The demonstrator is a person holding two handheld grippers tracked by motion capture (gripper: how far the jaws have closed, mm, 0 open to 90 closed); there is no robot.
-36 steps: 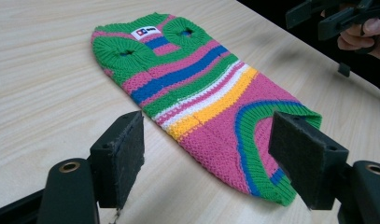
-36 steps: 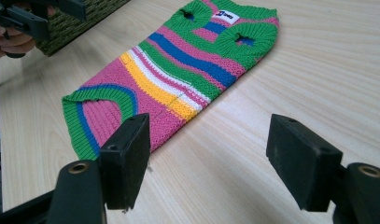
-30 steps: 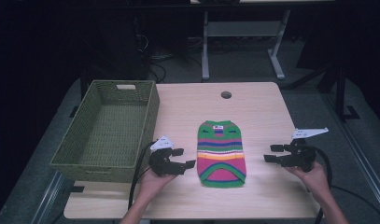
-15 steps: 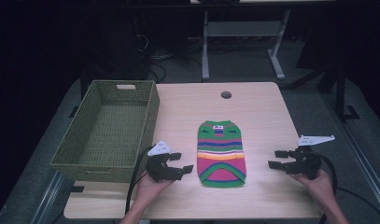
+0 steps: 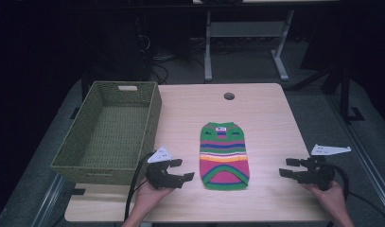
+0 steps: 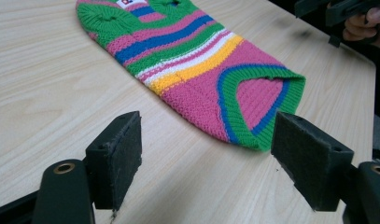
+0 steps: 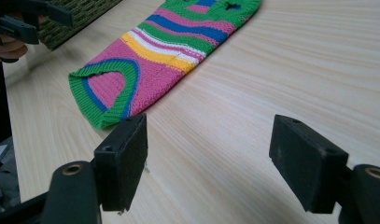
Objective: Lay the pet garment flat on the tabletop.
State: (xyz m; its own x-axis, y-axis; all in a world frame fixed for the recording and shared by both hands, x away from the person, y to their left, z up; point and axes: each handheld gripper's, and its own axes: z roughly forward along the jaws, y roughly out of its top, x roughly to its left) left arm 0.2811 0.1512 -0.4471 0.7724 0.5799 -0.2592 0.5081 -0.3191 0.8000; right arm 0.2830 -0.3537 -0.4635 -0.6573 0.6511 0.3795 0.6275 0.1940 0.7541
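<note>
A small knitted sweater (image 5: 224, 156) with green, pink, blue, white and yellow stripes lies flat in the middle of the wooden table (image 5: 270, 118), its open hem toward the near edge. My left gripper (image 5: 184, 169) hovers just left of the hem, open and pointing at it; between its jaws (image 6: 206, 163) I see the sweater (image 6: 192, 60) ahead. At the table's right side my right gripper (image 5: 285, 167) stands open, further from the sweater. From this gripper (image 7: 208, 163) the sweater (image 7: 164, 51) lies ahead to the left. Nothing is between either pair of pads.
A green woven basket (image 5: 102, 168), empty, stands on the left part of the table, close behind the left hand. A round cable hole (image 5: 229, 96) sits near the far edge. Bare wood surrounds the sweater. Cables trail from both grippers off the near edge.
My right gripper has drawn back toward the near edge and a little to the right. The left gripper has barely shifted. The sweater has not moved.
</note>
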